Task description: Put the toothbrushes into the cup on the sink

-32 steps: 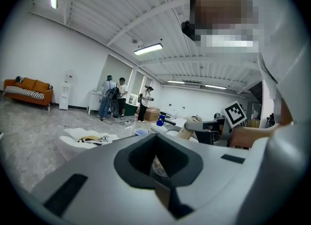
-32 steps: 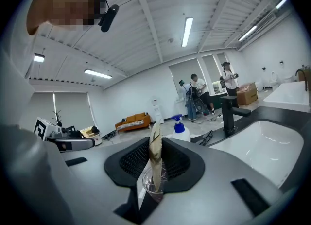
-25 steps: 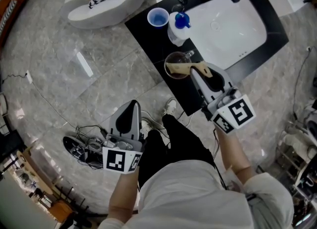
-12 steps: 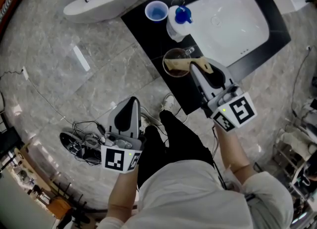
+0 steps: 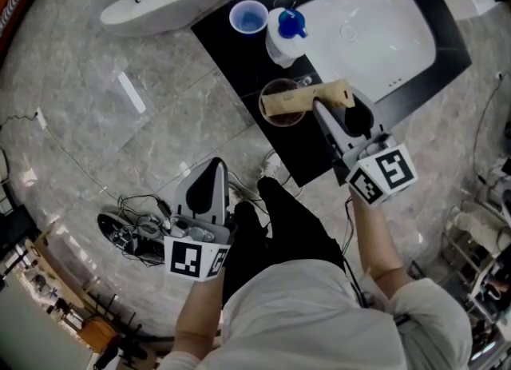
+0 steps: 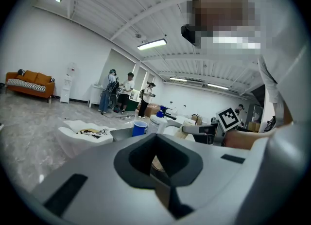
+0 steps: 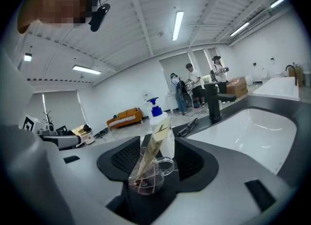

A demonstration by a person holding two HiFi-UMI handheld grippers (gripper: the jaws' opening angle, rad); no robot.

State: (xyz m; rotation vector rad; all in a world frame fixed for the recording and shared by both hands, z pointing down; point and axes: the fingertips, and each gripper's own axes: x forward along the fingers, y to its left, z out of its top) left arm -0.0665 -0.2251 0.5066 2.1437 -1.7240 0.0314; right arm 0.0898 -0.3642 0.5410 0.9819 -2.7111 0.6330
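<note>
- Near the worktop's front edge, the right hand-held gripper (image 7: 154, 170) has just been opening; its spread jaws flank the toothbrush pack (image 7: 154, 146), which leans in the cup (image 7: 146, 180).
- Release looks done; next, back out without tipping the cup. The left hand-held gripper (image 6: 156, 158) is pressed together, empty.

head: overhead, steeply down | gripper views: low, near-level, facing sink (image 5: 375, 33) | shared: pump bottle (image 5: 281, 39)

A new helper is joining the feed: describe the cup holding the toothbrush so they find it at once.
Find the black counter with the white sink set in it. On the counter beside the sink stand a blue cup, a white pump bottle and, nearest the person, the glass cup. It alone is clear, has a handle and holds a tan toothbrush box.
</note>
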